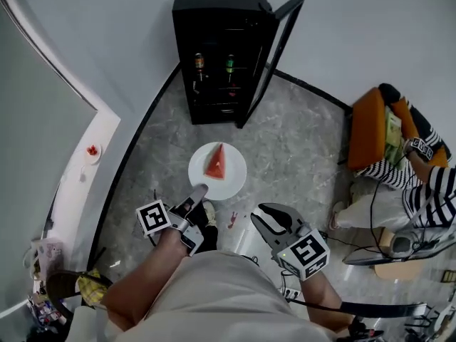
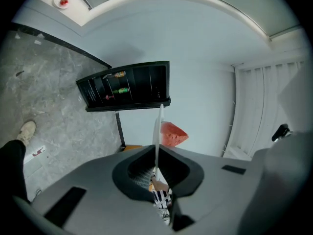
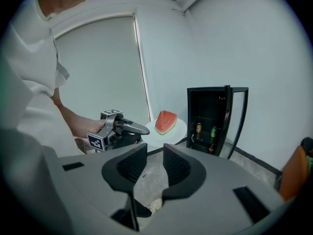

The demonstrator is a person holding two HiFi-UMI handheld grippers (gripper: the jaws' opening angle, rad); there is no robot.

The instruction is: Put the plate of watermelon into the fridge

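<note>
A white plate [image 1: 233, 182] carrying a red watermelon wedge [image 1: 216, 162] hangs above the grey stone floor, in front of a black fridge [image 1: 217, 48] whose door [image 1: 274, 55] stands open to the right. My left gripper [image 1: 198, 191] is shut on the plate's near left rim. In the left gripper view the plate [image 2: 158, 131] runs edge-on between the jaws, with the wedge [image 2: 172, 134] beyond. My right gripper [image 1: 265, 219] is open and empty, lower right of the plate. Its own view shows the plate [image 3: 180, 127], the wedge [image 3: 165, 122] and the fridge [image 3: 210, 121].
Two bottles [image 1: 199, 64] stand on a fridge shelf. A person in striped clothes [image 1: 427, 184] sits by an orange chair [image 1: 370, 130] at the right. A white ledge [image 1: 78, 184] with a small dish [image 1: 92, 150] runs along the left. Cables lie on the floor near right.
</note>
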